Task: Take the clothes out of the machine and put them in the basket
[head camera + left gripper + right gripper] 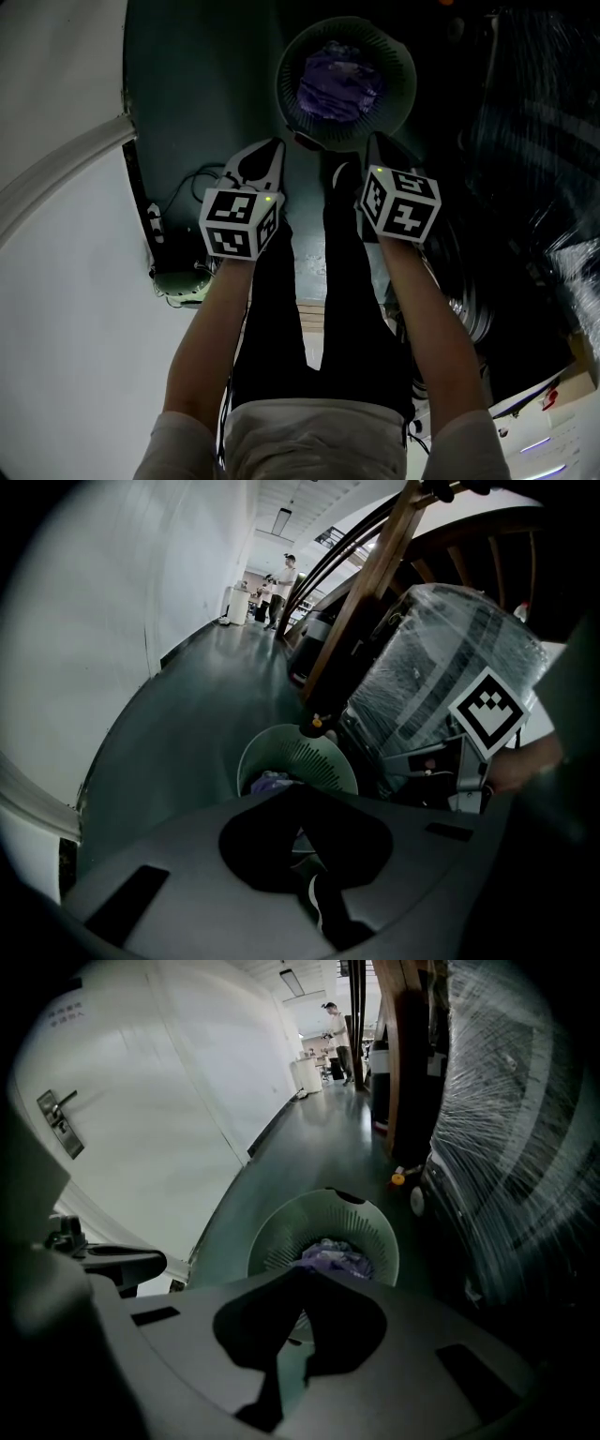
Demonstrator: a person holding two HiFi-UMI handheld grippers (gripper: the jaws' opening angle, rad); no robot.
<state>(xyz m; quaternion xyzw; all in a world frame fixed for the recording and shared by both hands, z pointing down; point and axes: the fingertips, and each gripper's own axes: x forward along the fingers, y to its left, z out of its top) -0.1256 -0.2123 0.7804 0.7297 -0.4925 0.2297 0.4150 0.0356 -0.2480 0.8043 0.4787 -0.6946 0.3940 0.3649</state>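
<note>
Head view shows left gripper (272, 148) and right gripper (377, 141) both closed and empty just near of the basket (400, 56) holding purple clothes (339, 82), so spread the jaws wide before reaching right into the machine (466, 309).

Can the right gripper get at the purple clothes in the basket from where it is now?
Probably yes: the right gripper hangs just short of the open-topped basket, with nothing between it and the purple clothes. Its jaws are together, so they must open first.
</note>
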